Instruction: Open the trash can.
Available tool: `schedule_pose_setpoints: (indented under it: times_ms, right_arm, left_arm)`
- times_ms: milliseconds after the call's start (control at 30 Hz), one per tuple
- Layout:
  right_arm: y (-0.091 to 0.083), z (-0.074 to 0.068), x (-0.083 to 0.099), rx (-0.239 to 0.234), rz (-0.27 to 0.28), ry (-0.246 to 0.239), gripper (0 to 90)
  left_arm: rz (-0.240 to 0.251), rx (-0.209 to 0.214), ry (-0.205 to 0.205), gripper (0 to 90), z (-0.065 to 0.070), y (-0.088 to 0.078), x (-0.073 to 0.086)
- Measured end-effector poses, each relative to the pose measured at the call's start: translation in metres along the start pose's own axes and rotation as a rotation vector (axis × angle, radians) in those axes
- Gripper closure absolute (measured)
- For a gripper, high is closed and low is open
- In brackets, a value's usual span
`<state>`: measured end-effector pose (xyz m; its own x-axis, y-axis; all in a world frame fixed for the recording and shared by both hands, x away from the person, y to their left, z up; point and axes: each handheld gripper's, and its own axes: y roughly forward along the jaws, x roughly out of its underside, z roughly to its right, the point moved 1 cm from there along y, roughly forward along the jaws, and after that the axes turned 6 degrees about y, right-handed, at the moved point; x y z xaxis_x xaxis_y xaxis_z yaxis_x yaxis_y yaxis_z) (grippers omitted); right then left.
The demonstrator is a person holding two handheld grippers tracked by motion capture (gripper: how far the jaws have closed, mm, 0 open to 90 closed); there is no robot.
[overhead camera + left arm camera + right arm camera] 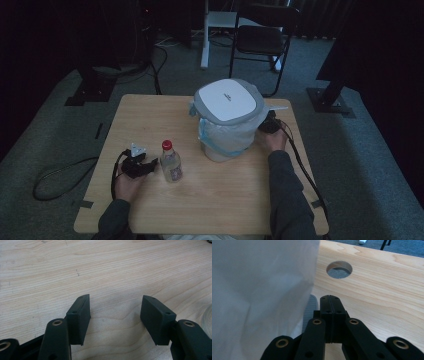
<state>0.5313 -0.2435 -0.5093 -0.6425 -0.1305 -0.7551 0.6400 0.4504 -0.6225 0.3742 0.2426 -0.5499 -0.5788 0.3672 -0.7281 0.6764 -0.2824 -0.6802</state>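
A small white bin (pixel 227 131) with a grey-rimmed white lid (pixel 229 100) and a plastic liner stands mid-table. Its liner-covered side (pixel 259 290) rises close at the left in the right gripper view. My right gripper (pixel 270 123) sits just right of the bin, and its jaws (pixel 329 302) are pressed flat together with nothing between them. A clear bottle (pixel 170 162) with a red cap stands upright at front left. My left gripper (pixel 150 165) lies just left of the bottle, apart from it. It (pixel 115 307) is open over bare wood.
The wooden table (pixel 150 115) has a round cable hole (pixel 339 269) beyond the right gripper. Cables trail from both grippers off the table's edges. A black folding chair (pixel 261 40) and stand bases sit on the carpet behind.
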Motion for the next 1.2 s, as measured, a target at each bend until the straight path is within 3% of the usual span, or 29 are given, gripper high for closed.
schedule_pose_setpoints:
  times_ms: [433,667,833,1200]
  right_arm:
    - [0.021,-0.002,0.005,-0.055,-0.016,0.033,90.0]
    - [0.019,-0.009,-0.008,-0.078,-0.002,-0.005,90.0]
    - [0.028,-0.007,-0.003,-0.075,-0.056,-0.007,90.0]
    - [0.033,-0.007,0.001,-0.08,-0.047,0.014,90.0]
  left_arm:
    - [0.0,0.0,0.001,41.8,0.0,0.0,0.0]
    - [-0.001,0.0,0.002,41.8,0.0,0.0,0.0]
    - [0.0,0.001,0.001,41.6,0.0,0.0,0.0]
    - [0.0,0.0,0.001,41.5,0.0,0.0,0.0]
